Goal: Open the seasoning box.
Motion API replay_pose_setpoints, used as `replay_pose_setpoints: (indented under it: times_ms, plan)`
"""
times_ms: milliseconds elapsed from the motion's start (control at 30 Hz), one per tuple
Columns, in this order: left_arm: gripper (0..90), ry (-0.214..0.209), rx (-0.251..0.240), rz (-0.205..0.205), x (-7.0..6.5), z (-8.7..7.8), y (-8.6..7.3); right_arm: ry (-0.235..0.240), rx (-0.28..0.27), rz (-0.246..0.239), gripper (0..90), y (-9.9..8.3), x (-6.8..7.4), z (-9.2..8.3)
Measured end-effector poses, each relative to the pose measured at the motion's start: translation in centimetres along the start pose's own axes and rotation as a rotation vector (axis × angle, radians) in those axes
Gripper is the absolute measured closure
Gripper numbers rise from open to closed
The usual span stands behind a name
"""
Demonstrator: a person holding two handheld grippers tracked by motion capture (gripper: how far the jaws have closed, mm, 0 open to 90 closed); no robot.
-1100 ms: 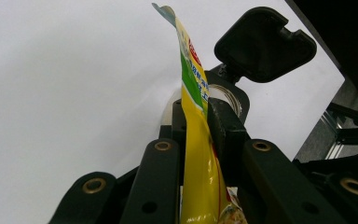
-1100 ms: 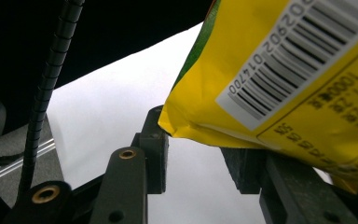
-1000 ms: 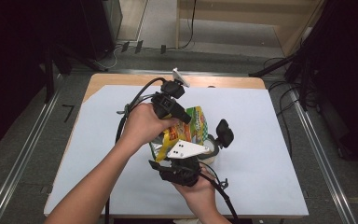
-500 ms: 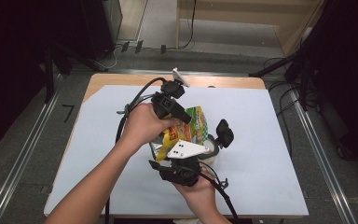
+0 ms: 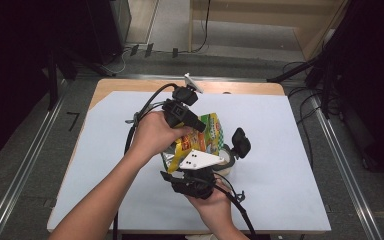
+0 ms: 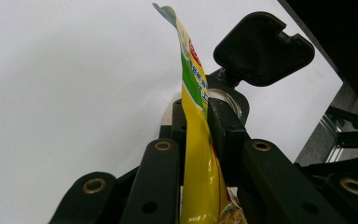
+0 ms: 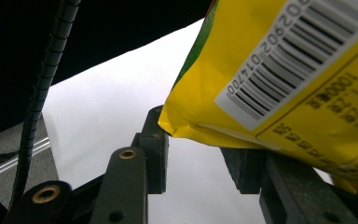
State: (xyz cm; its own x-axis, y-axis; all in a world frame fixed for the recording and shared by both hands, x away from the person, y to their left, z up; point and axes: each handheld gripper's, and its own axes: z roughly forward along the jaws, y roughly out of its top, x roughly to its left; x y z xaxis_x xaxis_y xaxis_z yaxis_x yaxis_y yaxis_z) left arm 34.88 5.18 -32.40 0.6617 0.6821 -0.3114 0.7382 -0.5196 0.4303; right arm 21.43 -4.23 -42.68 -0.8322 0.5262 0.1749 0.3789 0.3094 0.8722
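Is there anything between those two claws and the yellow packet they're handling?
Nothing visible. The left gripper is clamped directly on the yellow packet, and the packet's corner lies right at the right gripper.

The bench (image 5: 105, 165) under its white sheet lies bare across the whole 9 o'clock half and along the 3 o'clock side, so a hand could pass there freely. The middle is crowded: the left claw (image 5: 200, 127) and right claw (image 5: 200, 172) meet around the yellow packet (image 5: 207, 135), with a small jar (image 5: 226, 161) and its raised black lid (image 5: 240, 142) just beside them at 3 o'clock. Black cables (image 5: 140, 112) loop out toward 10 o'clock from the left claw and trail toward 5 o'clock from the right. Dark stands (image 5: 325, 75) crowd the floor beyond the 2 o'clock corner.
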Motion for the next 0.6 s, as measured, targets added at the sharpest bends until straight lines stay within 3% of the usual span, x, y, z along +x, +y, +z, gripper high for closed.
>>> replay_pose_setpoints:
  times_ms: [600]
  plan:
    - [81.9,0.002,-0.009,0.002,-0.13,-0.01,0.11,-0.007,0.003,-0.006,64.7,0.03,-0.16,-0.08]
